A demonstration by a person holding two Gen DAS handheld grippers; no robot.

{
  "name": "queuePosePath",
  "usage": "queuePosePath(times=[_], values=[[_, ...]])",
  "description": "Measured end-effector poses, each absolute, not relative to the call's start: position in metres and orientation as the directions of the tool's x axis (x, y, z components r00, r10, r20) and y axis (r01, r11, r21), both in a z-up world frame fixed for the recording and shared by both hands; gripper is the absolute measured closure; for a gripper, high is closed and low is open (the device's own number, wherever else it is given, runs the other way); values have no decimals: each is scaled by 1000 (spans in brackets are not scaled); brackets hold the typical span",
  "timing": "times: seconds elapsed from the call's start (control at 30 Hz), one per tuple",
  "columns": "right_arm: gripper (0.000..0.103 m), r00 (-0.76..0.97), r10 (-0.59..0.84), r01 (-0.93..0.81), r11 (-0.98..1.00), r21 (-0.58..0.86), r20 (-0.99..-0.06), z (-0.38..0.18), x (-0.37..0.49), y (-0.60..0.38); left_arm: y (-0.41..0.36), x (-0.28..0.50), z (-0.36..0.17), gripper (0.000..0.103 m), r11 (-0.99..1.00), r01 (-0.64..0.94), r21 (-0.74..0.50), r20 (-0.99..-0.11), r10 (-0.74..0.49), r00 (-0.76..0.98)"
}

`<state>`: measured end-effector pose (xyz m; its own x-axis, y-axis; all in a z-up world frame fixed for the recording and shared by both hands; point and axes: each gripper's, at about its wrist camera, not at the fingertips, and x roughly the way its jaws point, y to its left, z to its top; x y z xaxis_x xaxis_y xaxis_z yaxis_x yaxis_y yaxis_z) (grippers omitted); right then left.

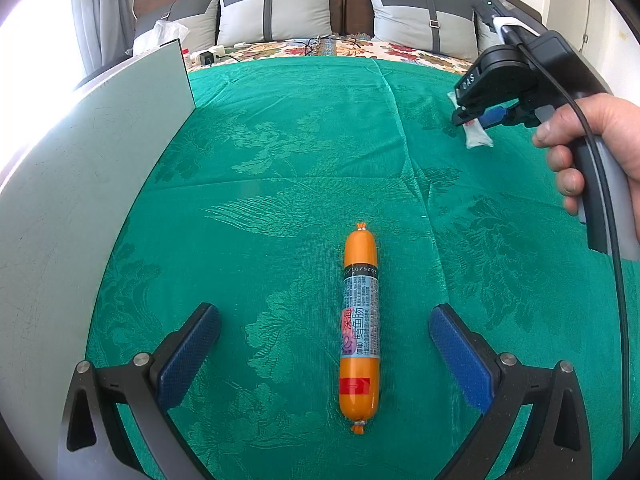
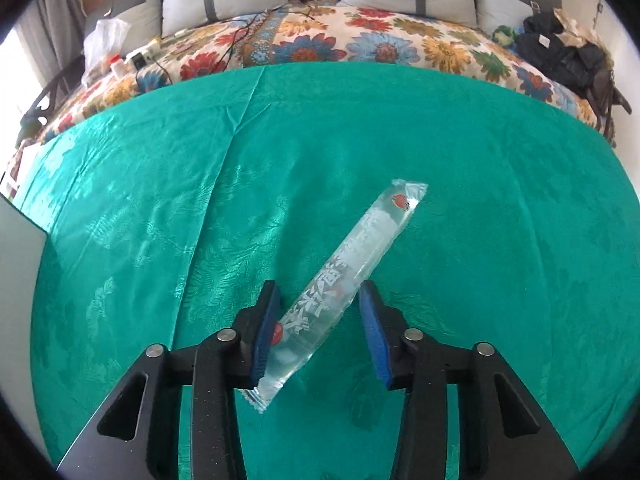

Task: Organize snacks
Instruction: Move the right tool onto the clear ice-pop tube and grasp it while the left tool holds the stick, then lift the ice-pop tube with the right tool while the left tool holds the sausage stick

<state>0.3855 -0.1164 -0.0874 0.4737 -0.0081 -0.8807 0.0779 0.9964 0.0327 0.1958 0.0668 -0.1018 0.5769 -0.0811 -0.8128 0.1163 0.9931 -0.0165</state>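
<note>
An orange sausage snack (image 1: 359, 320) with a printed label lies lengthwise on the green cloth (image 1: 300, 160). My left gripper (image 1: 324, 312) is open, with its blue pads (image 1: 188, 356) wide apart on either side of the sausage and not touching it. A long clear snack packet (image 2: 348, 272) with white print lies slanted between the fingers of my right gripper (image 2: 320, 286), which is shut on its lower part. In the left wrist view, a hand holds the right gripper (image 1: 476, 116) at the far right, and the packet (image 1: 478, 136) sticks out below it.
A large white panel (image 1: 80, 180) stands along the left edge of the cloth. Beyond the cloth lies a floral bedsheet (image 2: 360, 44) with grey pillows (image 1: 276, 12), a power strip and cables (image 2: 140, 58), a plastic bag (image 2: 104, 38) and dark clothes (image 2: 568, 56) at the far right.
</note>
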Motion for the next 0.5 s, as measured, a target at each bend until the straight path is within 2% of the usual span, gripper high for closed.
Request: queuePosePath(times=[0.07, 0.2, 0.33, 0.5], values=[[84, 463, 46, 39, 997, 72, -885, -86, 369, -127, 67, 196, -102, 0, 993, 116, -16, -813, -81, 577], [84, 447, 115, -68, 993, 95, -887, -78, 308, -146, 66, 196, -102, 0, 993, 116, -15, -813, -80, 577], [84, 460, 171, -134, 983, 122, -872, -68, 210, -167, 66, 196, -103, 0, 993, 116, -15, -813, -79, 577], [84, 531, 122, -123, 990, 66, -838, -82, 108, -181, 66, 196, -103, 0, 993, 116, -15, -813, -79, 577]])
